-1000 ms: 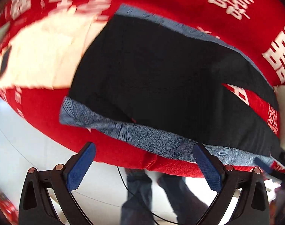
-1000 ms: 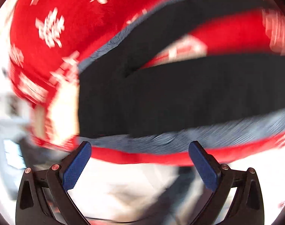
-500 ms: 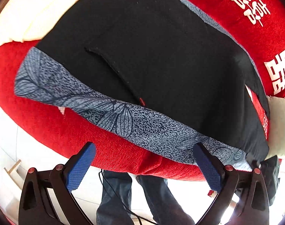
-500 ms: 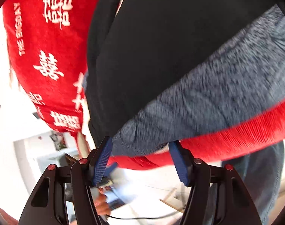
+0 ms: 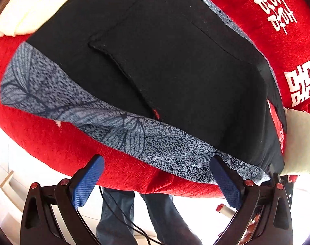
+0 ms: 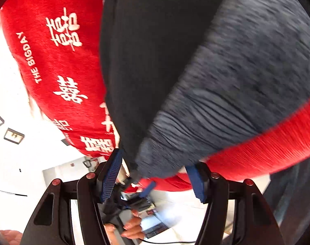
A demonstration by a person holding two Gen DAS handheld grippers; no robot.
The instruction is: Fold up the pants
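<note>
- The black pants (image 5: 175,65) are lying spread flat on a red cover (image 5: 77,159) printed with white characters, their blue-grey patterned waistband (image 5: 122,130) running along the cover's near edge.
- A stitched pocket seam is showing on the black cloth just above the waistband in the left wrist view.
- In the right wrist view a corner of the waistband (image 6: 226,94) is sitting between the blue pads of the right gripper (image 6: 155,173), whose jaws are closing around it; whether the pads are pressing the cloth yet cannot be told.
- The left gripper (image 5: 157,175) is hovering at the cover's edge with its fingers (image 5: 87,181) standing wide apart, nothing between them.
- A cream cushion (image 5: 300,143) is resting at the cover's right side.
- The person's jeans-clad legs (image 5: 122,220) are standing on pale floor below the cover.
</note>
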